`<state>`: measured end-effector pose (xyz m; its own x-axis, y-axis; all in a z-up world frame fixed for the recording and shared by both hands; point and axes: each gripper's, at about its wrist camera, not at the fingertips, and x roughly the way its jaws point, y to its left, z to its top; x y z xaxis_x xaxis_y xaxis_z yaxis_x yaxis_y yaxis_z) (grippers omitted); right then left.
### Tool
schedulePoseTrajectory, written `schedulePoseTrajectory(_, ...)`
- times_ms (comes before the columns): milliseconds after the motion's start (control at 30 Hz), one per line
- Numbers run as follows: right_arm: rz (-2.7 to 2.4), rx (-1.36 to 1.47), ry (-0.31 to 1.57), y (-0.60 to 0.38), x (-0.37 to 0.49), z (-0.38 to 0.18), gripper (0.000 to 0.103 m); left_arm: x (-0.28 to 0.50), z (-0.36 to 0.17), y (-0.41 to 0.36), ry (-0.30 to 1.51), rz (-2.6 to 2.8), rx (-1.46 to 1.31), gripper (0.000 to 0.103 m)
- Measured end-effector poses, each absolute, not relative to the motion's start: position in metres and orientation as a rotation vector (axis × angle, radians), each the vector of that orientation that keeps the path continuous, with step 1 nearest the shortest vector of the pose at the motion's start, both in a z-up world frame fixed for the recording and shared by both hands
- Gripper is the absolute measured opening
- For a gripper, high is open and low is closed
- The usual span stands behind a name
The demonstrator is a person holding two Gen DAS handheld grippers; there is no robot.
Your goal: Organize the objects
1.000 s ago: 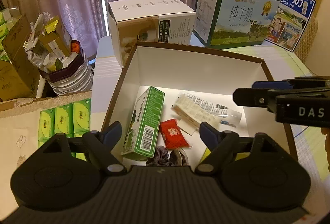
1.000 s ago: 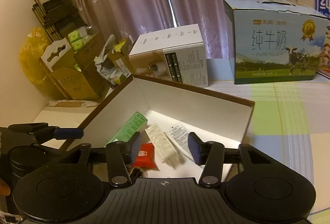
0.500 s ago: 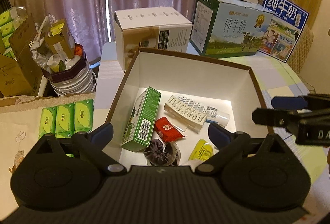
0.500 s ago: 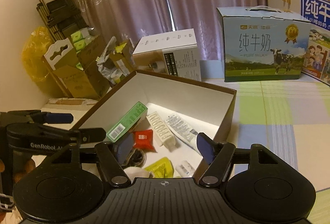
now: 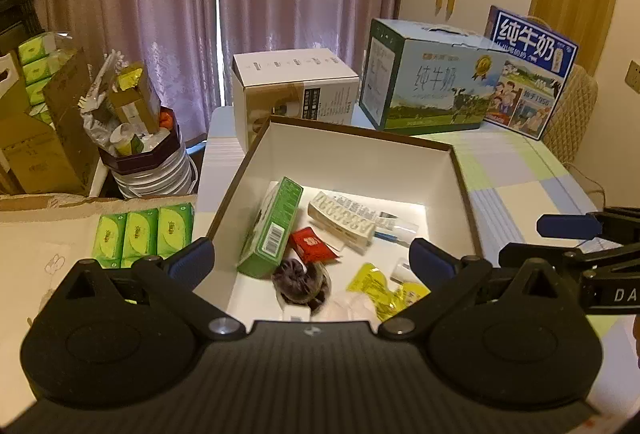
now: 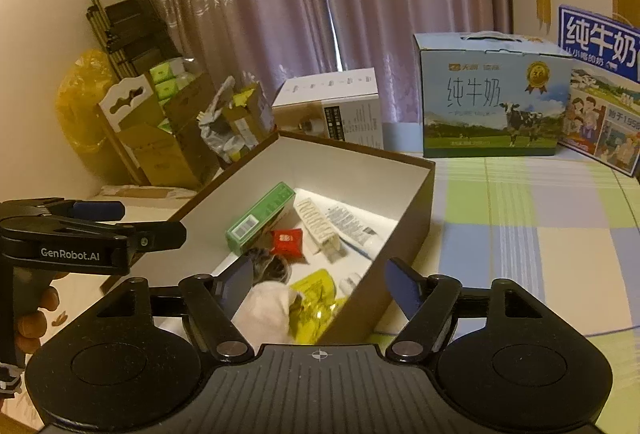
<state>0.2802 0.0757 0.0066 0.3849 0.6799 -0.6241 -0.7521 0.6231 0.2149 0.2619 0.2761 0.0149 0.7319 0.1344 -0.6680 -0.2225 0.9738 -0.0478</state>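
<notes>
Objects for sorting lay inside the open brown box (image 5: 460,170); my left gripper (image 5: 310,258) and right gripper (image 6: 320,284) both hung released and empty above its near end. I judged a slow, straight descent onto the yellow packet (image 6: 316,300) best, clear of the box wall.

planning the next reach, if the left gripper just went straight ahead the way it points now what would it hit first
Probably the contents of the open brown box. The left gripper, jaws wide and empty, points down into it, and the dark scrunchie and green carton lie nearest its line. Depth is hard to judge through the fisheye.
</notes>
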Motion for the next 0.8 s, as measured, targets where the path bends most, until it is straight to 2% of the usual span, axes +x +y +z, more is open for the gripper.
schedulePoseTrajectory(500, 0.990, -0.112, 0.715, -0.025, 0.230, 0.018, 0.073, 0.170, 0.032, 0.195, 0.678, 0.291, -0.163, 0.102)
schedulePoseTrajectory(800, 1.012, -0.122, 0.734, -0.097, 0.206, 0.012, 0.074, 0.131, 0.030, 0.122, 0.701, 0.323, -0.179, 0.102)
